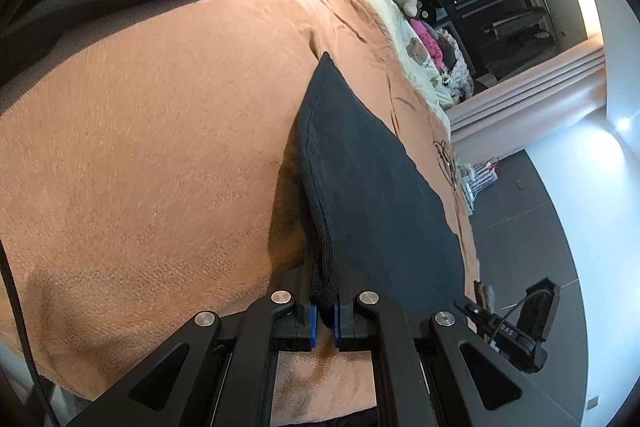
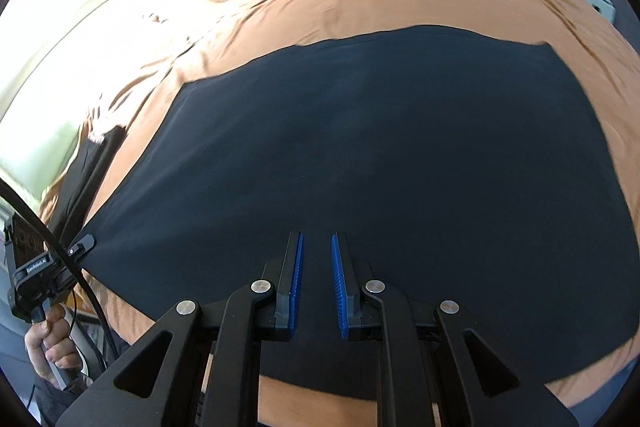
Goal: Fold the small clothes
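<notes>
The left gripper (image 1: pixel 325 301) pinches a bunched edge of the dark garment (image 1: pixel 372 183); the right gripper (image 2: pixel 317 281) hovers over the cloth, jaws narrowly apart and empty. The garment lies spread on the orange blanket (image 1: pixel 160 147), so a one-sided lift could skew the fold or drag it into wrinkles
</notes>
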Action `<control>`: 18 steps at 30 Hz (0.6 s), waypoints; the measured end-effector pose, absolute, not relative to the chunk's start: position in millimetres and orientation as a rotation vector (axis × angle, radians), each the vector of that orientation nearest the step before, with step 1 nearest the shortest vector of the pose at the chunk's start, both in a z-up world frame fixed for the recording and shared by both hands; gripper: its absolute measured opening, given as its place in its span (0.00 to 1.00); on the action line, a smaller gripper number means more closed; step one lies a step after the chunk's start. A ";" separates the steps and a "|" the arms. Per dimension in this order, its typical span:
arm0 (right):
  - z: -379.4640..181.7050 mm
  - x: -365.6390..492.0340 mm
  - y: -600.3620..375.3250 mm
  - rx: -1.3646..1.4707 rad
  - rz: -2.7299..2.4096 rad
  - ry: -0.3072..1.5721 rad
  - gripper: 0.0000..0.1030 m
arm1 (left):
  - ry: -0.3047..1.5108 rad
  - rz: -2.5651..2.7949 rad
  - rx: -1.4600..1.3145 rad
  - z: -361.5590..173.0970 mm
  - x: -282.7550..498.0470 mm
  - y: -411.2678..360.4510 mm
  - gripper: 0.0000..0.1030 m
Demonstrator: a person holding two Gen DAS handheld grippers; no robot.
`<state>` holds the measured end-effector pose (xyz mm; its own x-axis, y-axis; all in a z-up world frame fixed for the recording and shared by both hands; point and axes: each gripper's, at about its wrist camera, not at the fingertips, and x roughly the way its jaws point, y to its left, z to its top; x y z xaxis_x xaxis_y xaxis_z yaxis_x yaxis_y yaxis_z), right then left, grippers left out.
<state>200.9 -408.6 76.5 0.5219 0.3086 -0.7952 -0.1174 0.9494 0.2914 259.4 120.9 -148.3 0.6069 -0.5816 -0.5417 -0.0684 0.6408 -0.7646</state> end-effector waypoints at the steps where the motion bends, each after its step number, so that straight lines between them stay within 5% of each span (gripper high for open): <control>1: 73.5 206.9 -406.4 0.203 0.264 0.993 0.11 | 0.884 -0.344 -0.847 -148.8 259.1 121.3 0.05; 18: 34.1 218.7 -386.4 0.103 0.336 1.122 0.11 | 0.842 -0.426 -0.867 -96.9 271.5 105.3 0.05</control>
<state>218.7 -386.4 34.1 0.3892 0.3153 -0.8655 -0.2124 0.9450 0.2488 271.5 105.3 -96.9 0.6124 -0.6366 -0.4687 0.0012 0.5937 -0.8047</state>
